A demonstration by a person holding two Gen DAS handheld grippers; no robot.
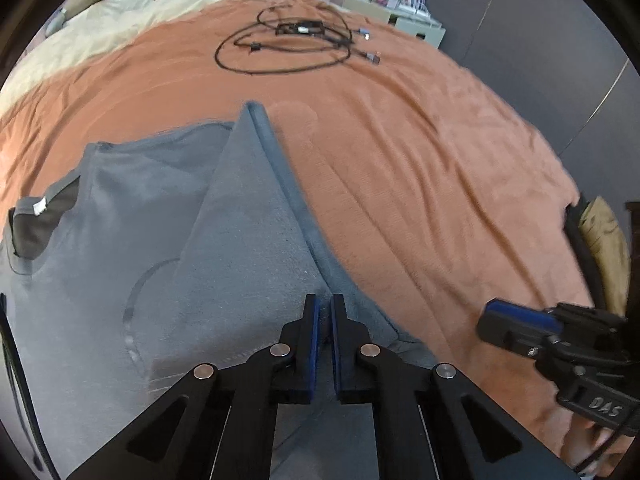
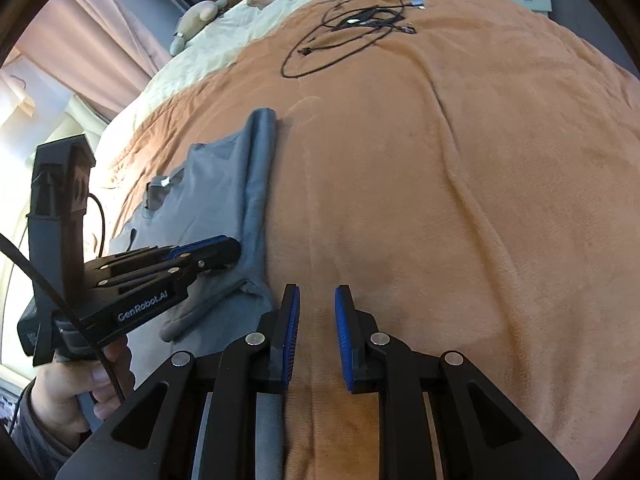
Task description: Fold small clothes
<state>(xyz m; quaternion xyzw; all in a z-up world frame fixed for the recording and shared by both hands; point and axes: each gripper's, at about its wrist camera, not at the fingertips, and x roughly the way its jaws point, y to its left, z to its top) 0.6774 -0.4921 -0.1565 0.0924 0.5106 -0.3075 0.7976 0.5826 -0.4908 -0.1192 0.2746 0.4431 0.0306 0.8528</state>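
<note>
A small grey shirt (image 1: pixel 168 216) lies flat on the orange blanket (image 1: pixel 400 160), its right side folded over onto the body in a long strip. Its dark collar with a white tag (image 1: pixel 40 206) is at the left. My left gripper (image 1: pixel 325 304) hovers over the shirt's near right part, jaws almost closed with a thin gap and nothing between them. In the right wrist view the shirt (image 2: pixel 224 184) lies left of centre, with the left gripper (image 2: pixel 230 250) over its lower edge. My right gripper (image 2: pixel 317 296) is open and empty over the blanket, just right of the shirt.
A loop of black cables with a small black box (image 1: pixel 296 40) lies on the blanket beyond the shirt. A cream quilt with stuffed toys (image 2: pixel 208 12) is at the far left. White furniture (image 1: pixel 400 20) stands past the bed. The bed edge drops off at the right.
</note>
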